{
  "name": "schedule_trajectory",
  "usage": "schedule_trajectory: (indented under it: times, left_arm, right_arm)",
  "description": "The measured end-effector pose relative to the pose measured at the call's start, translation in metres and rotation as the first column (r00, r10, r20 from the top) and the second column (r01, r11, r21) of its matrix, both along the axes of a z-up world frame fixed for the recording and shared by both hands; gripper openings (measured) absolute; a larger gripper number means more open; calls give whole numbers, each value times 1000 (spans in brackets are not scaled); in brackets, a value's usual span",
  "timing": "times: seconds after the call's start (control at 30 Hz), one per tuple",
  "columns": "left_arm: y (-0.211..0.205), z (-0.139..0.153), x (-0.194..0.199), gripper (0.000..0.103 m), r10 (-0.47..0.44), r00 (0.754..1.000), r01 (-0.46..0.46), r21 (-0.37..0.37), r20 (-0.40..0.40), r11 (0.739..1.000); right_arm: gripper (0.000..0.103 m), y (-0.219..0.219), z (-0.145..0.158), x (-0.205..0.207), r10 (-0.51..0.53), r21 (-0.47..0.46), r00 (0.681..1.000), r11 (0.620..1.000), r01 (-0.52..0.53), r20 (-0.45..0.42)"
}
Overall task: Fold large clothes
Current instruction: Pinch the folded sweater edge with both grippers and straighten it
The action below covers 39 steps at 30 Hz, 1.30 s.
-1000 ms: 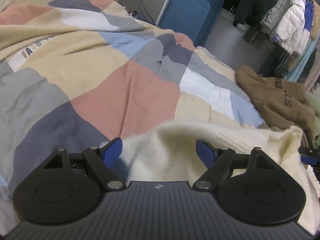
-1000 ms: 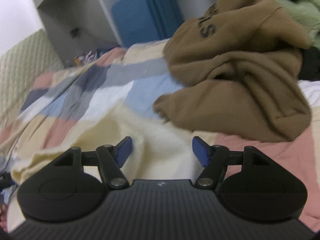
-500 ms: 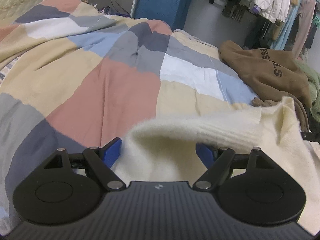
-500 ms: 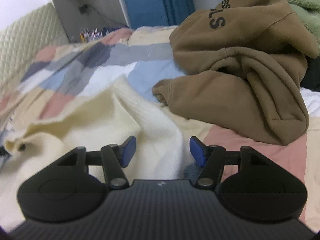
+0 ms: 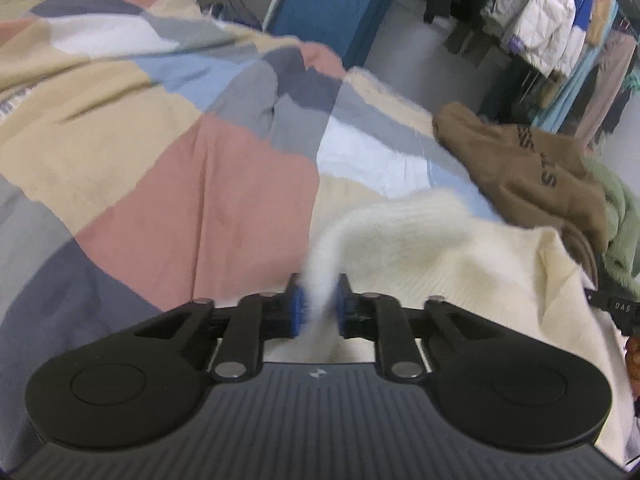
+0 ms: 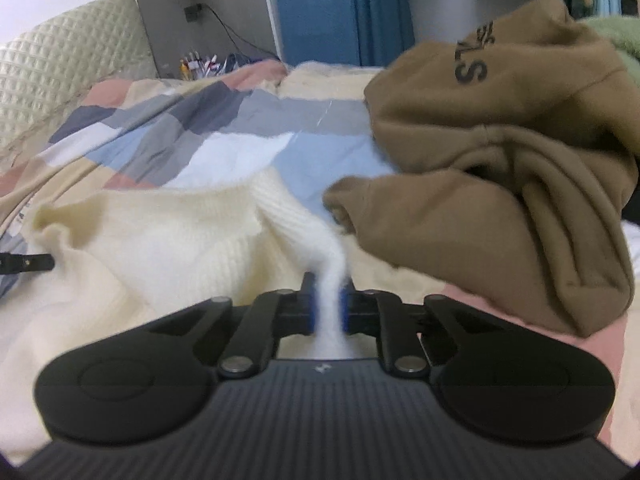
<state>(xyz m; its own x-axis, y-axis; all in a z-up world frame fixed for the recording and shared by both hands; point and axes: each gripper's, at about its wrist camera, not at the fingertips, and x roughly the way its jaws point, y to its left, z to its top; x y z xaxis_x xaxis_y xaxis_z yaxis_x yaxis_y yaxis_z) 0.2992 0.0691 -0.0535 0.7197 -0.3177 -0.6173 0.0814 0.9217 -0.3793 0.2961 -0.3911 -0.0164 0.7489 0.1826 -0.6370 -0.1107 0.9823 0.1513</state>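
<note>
Cream sweater front and centre, spread loose over the patchwork quilt, and both grippers are biting into its near edge at once. The left gripper is closing its jaws, a bunched ridge of cream knit already squeezed between the blue pads. Same story on the other side: the right gripper is closing too, a twisted tuck of the sweater pressed between its pads. Two pinches on one edge looks like the setup for lifting and laying the garment flat, so the fold starts from a straight line. From each gripper the sweater fans away and inward, toward the other hand. Beside the sweater's far edge lies a crumpled brown hoodie, its sleeve just touching the cream knit, a snag risk. Beyond the hoodie, a green fleece and a clothes rack.
</note>
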Motion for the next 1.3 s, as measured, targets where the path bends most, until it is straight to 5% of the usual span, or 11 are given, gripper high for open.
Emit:
schedule_trajectory:
  times: [0.3,0.53,0.8,1.0,1.3]
  left_arm:
    - [30,18,-14,8,106,992,-97,-123,71,988]
    - [24,-3,-5,8,147,989,-147,-26,-9,989]
    - [23,-12,-7,10,137,990,-137,-6,-39,991]
    - [22,8,-39,46,158,987,-158,3,15,987]
    - [1,54,-123,55,118,982,-119,-1,148,993]
  right_arm:
    - [9,-19,16,-8,-116,59,991,992,113,66]
    - [9,-18,-17,7,-163,-59,986,985,160,-41]
    - [11,-16,-25,10,-178,-62,982,983,174,-62]
    - [14,-13,-7,-2,-165,-22,986,986,165,-15]
    - [15,0,37,-55,-163,101,985,982,157,55]
